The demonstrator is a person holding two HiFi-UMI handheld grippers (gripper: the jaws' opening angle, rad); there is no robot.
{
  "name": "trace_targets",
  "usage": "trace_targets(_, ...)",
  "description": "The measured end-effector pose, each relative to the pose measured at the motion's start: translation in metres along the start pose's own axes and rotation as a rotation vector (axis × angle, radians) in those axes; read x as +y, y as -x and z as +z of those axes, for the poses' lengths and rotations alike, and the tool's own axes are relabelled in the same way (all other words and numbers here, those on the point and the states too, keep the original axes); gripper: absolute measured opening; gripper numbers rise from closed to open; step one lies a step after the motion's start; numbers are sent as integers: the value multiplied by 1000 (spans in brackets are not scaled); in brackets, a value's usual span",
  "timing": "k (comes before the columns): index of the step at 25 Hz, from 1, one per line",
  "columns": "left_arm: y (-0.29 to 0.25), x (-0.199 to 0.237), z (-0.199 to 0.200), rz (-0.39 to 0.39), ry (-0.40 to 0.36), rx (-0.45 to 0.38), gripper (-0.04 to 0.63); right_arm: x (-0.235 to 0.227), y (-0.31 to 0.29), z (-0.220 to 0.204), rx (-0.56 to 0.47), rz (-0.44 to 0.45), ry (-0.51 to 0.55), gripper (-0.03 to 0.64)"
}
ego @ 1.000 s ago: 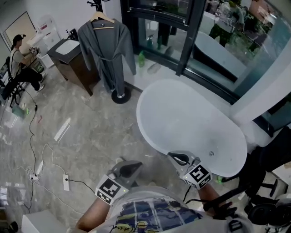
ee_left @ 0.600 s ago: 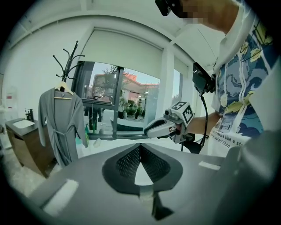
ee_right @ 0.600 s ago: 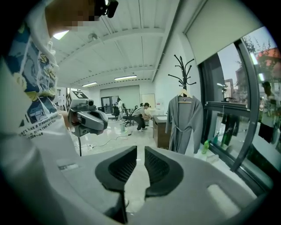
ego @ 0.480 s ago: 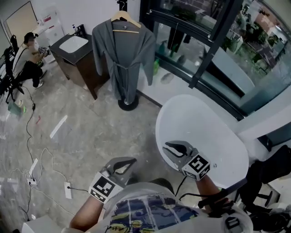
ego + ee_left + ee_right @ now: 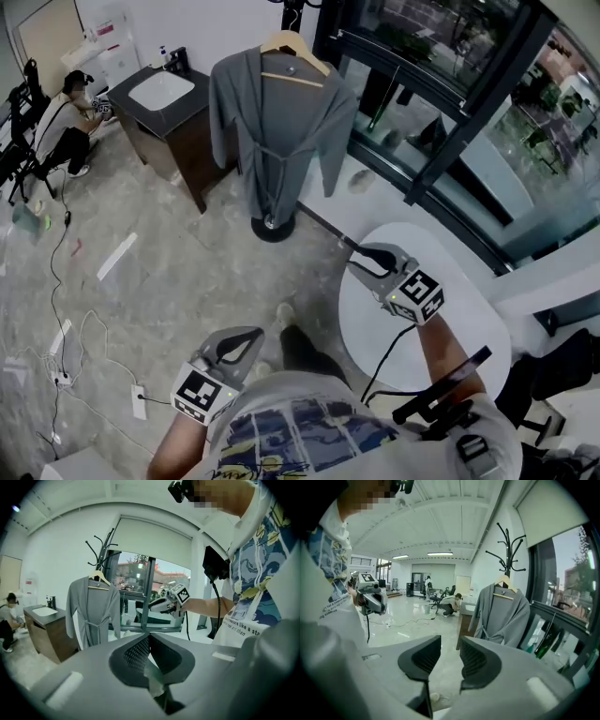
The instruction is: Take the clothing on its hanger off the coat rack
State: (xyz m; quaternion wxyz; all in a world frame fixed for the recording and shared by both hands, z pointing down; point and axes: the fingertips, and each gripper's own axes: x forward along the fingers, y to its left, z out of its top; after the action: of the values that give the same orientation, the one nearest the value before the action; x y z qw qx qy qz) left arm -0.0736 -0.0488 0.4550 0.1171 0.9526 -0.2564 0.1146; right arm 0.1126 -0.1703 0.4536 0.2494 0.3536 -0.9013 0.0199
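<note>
A grey robe (image 5: 277, 131) hangs on a wooden hanger (image 5: 292, 49) from a black coat rack whose round base (image 5: 274, 225) stands on the floor. Both grippers are well short of it. My right gripper (image 5: 361, 253) is held out toward the rack, above the tub's edge. Its jaws are opening, with nothing between them. In the right gripper view the robe (image 5: 501, 616) shows beyond my right gripper (image 5: 450, 656). My left gripper (image 5: 239, 339) stays low near my body and is shut on nothing. The robe (image 5: 92, 611) is far off past my left gripper (image 5: 149, 637).
A dark vanity cabinet with a white sink (image 5: 164, 89) stands left of the rack. A white bathtub (image 5: 422, 319) is at the right beside a dark-framed glass wall (image 5: 450, 141). A person (image 5: 66, 122) crouches at far left. Cables and a power strip (image 5: 138, 401) lie on the floor.
The rack and robe have come nearer and more central in the head view. My right gripper has risen forward and its jaws have parted. My left gripper stays low and shut.
</note>
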Motion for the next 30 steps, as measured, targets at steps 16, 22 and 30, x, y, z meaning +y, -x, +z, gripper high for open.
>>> trace_targets(16,-75,145,75,174,0,-30,3,-331,-148,126,68,-126,197,252)
trace_targets(22,-98,166,88,207,-11,-16,3,-391,-197,159,65,-41,134,288)
trace_targets(30,-112,180,87,256,11,-6,3,-387,-253,171,139,219,56,301)
